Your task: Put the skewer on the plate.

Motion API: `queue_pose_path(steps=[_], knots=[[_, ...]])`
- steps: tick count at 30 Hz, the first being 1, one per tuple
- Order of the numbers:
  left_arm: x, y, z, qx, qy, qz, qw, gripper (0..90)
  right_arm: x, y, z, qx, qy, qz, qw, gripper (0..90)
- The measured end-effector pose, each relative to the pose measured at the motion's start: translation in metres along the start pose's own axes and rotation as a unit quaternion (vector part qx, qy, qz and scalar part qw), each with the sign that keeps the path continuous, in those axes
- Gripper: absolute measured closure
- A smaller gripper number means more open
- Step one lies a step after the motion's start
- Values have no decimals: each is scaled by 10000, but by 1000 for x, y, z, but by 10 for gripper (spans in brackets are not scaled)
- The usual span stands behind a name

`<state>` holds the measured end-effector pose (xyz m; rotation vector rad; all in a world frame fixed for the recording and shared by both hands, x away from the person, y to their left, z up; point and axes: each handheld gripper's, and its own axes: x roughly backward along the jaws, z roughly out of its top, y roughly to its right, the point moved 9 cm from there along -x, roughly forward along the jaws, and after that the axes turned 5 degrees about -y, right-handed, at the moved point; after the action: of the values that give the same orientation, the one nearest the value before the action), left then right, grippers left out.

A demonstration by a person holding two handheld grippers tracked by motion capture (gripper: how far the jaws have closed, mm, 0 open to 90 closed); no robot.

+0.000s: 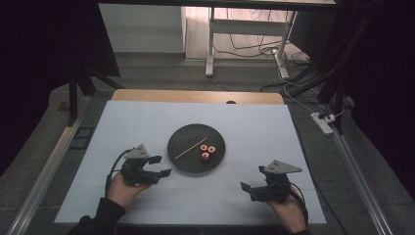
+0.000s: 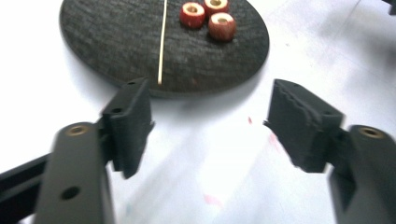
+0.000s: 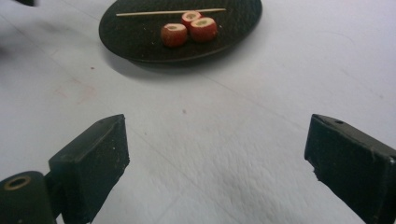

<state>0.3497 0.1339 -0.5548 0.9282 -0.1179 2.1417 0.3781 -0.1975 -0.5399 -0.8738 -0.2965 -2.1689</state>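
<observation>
Overhead, a dark round plate (image 1: pixel 188 164) on the desk (image 1: pixel 147 122) carries a wooden skewer (image 1: pixel 191 148) and three red fruit rings (image 1: pixel 207 152). Left of the plate, the left gripper (image 2: pixel 210 119) gapes empty. Right of it, the right gripper (image 3: pixel 217 154) also stands open.

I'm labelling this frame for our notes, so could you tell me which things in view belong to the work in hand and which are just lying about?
Belonging to the work:
- black plate
- wooden skewer
- three red fruit pieces
- left gripper, open and empty
- right gripper, open and empty

Just lying about:
- power strip on the floor
- white desk frame behind the table
</observation>
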Motion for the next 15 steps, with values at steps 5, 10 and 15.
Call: queue_pose_path(steps=[5, 10, 15], knots=[[23, 7, -20, 36, 45, 5, 10000, 203, 8, 5, -9, -67, 23, -133, 9999, 29], [45, 8, -45, 146, -27, 188, 9997, 108, 16, 11, -22, -188, 1, -260, 9995, 14], [68, 2, -71, 400, 1, 398, 9984, 52, 22, 20, -38, -341, -78, -455, 9984, 0]])
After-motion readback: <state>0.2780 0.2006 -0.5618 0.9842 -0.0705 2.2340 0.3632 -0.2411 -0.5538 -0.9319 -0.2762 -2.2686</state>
